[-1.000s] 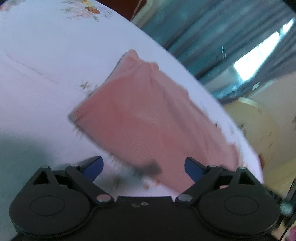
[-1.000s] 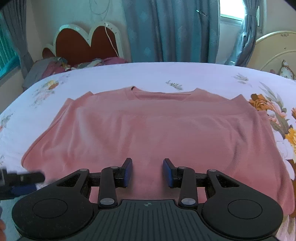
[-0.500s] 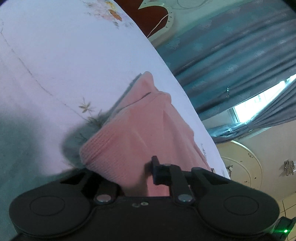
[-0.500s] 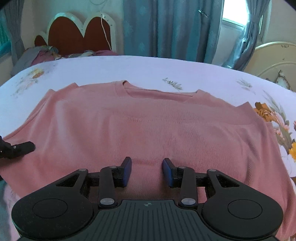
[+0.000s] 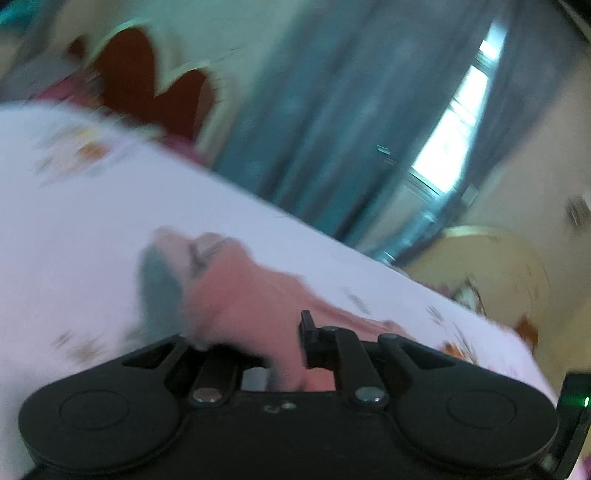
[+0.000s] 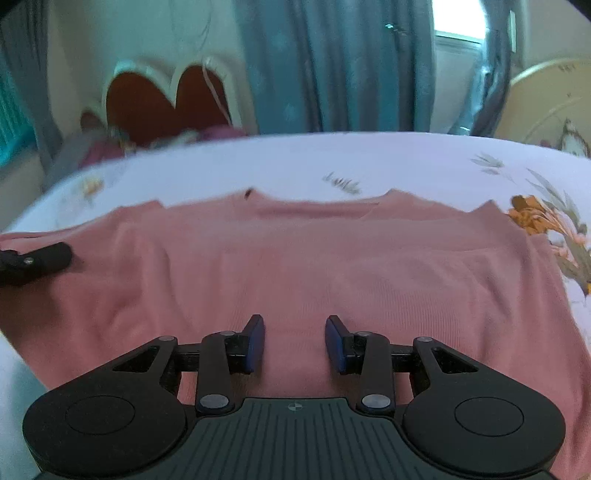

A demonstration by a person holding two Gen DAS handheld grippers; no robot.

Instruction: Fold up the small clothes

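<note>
a bed [image 6: 406,162] under a white sheet printed with flowers, filling the middle of both views. behind it, blue-grey curtains [image 6: 332,66], a bright window [image 6: 458,33], and a dark red headboard [image 6: 162,107] with scalloped pale edging.

spread flat across the sheet, a pink knit top [image 6: 314,266] – neckline toward the far side, hem nearest the right wrist camera, one sleeve reaching toward the orange flower print at the right edge. in the left wrist view, the same pink top [image 5: 251,295] bunched and drawn up into a ridge off the sheet, a grey shadow beside it on the left; heavily blurred there, so the exact fold line cannot be made out.

left gripper [image 5: 284,354] clamped on a corner of the pink top, the jaws having just been closing, cloth pinched between them and spilling forward over the fingers. seen from the right wrist as a dark fingertip [image 6: 44,258] at the left margin, over the garment's left edge.

right gripper [image 6: 294,341] with jaws partly apart – blue pads [image 6: 255,343] facing each other, nothing visibly pinched between them, seemingly just above the pink knit near the hem, at the garment's middle.
</note>
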